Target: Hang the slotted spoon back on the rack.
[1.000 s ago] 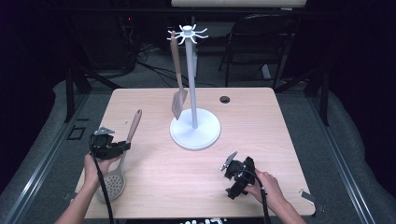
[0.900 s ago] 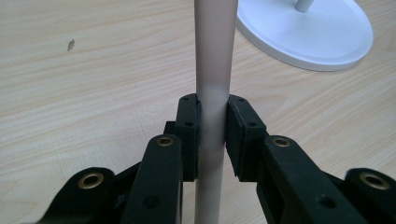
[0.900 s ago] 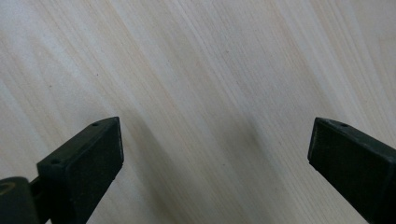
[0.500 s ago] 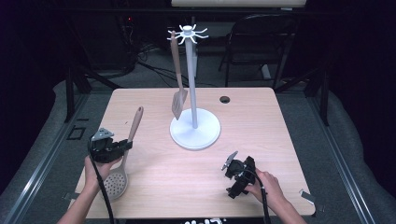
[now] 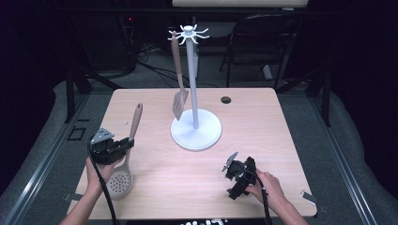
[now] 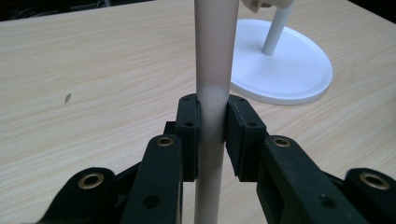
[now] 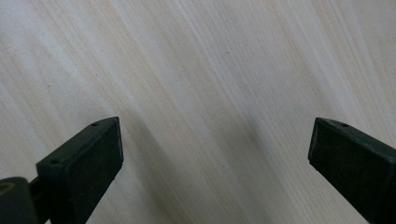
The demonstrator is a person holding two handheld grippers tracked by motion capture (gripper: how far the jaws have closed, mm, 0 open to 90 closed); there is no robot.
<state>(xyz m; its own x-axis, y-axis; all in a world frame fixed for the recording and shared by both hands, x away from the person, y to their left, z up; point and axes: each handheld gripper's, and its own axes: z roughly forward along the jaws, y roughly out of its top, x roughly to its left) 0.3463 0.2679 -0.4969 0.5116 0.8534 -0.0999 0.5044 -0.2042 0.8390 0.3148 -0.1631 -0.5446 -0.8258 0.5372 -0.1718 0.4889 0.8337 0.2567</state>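
Left gripper (image 5: 123, 146) at the table's left side, in the person's left hand (image 5: 101, 169); jaws clamped on the pale beige handle of a perforated skimmer spoon (image 5: 130, 140). In the left gripper view, both black pads (image 6: 189, 135) pressed flat against the smooth round handle (image 6: 212, 93), one on each side, narrow gap taken up wholly by the shaft. Handle running away from the gripper toward the far edge of the table, round slotted bowl (image 5: 118, 182) lying nearest the person, just beside the left hand, over the light wooden tabletop (image 5: 263, 126).

Right gripper (image 5: 231, 165) near the table's front right, held in the person's right hand (image 5: 270, 185), well apart from the spoon. In the right gripper view, jaws spread wide, one pad (image 7: 88, 156) at the left edge and the other at the right, bare wood grain between them, nothing gripped.

White utensil stand with a round flat base (image 5: 195, 133) and a slim upright pole near the table's middle, between the two grippers and farther back. Crown of white hooks (image 5: 188, 33) at the pole's top. Beige slotted spatula (image 5: 178, 79) hanging from one hook, blade down, close to the pole and just above the base. Small dark round cable hole (image 5: 226, 100) in the tabletop, behind and to the right of the stand.
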